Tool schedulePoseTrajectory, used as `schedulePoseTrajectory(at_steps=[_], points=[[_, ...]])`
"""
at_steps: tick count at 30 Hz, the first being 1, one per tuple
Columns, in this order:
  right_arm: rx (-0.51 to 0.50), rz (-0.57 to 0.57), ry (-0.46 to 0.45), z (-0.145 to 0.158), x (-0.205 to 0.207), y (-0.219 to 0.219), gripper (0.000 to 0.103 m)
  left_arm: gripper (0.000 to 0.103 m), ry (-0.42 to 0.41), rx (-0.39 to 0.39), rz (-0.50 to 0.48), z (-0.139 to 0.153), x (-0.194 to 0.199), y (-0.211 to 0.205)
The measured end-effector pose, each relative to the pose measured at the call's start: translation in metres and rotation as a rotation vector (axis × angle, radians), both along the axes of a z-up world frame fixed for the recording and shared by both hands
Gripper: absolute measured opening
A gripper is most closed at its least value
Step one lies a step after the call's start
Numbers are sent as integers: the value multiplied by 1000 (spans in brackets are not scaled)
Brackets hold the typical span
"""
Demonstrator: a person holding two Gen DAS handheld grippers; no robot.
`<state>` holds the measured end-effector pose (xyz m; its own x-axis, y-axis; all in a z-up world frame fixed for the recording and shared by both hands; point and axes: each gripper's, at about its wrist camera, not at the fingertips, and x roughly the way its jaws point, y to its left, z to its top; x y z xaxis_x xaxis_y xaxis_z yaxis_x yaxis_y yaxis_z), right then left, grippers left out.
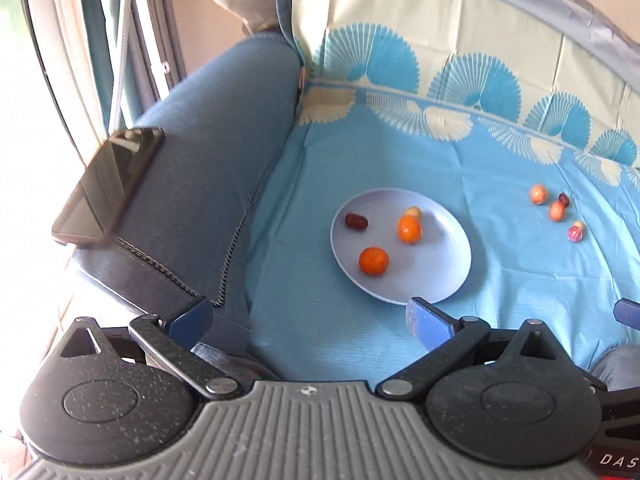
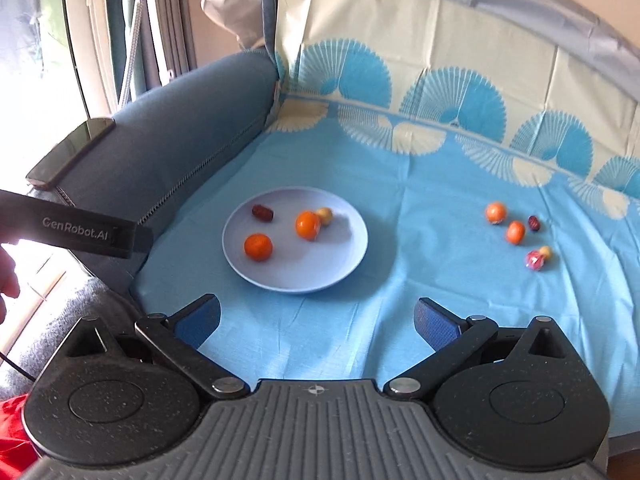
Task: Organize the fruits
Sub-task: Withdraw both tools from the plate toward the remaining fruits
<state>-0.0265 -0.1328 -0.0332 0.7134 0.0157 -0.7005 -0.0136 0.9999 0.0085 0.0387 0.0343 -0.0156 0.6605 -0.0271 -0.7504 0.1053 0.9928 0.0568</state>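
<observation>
A pale blue plate [image 1: 440, 280] [image 2: 344, 256] lies on the blue cloth and holds two oranges [image 1: 373, 261] [image 2: 258, 246], a dark date [image 1: 356, 221] [image 2: 262, 212] and a small yellowish fruit [image 1: 413, 212] [image 2: 324, 215]. To its right on the cloth lie two small orange fruits [image 1: 538, 194] [image 2: 496, 212], a dark date [image 2: 534, 223] and a pink fruit [image 1: 575, 232] [image 2: 534, 260]. My left gripper [image 1: 308, 320] is open and empty, near the plate's front edge. My right gripper [image 2: 318, 320] is open and empty, in front of the plate.
A blue sofa armrest [image 1: 208, 152] [image 2: 180, 120] rises on the left with a black phone [image 1: 108, 184] [image 2: 68, 152] on it. The patterned cloth runs up the sofa back [image 1: 460, 40]. The left gripper's body [image 2: 80, 232] shows at the right wrist view's left edge.
</observation>
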Motion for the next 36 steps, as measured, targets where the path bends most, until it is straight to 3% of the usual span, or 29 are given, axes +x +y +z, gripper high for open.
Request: schedulePoseTrajectory(at_steps=[8, 18, 36], points=[[-23, -22, -97, 25, -37, -4, 102, 103, -93, 8, -17, 31, -33, -6], [-17, -29, -149, 34, -52, -7, 102, 103, -116, 3, -4, 45, -50, -2], [8, -42, -108, 24, -45, -9, 102, 103, -92, 14, -18, 33, -42, -5]])
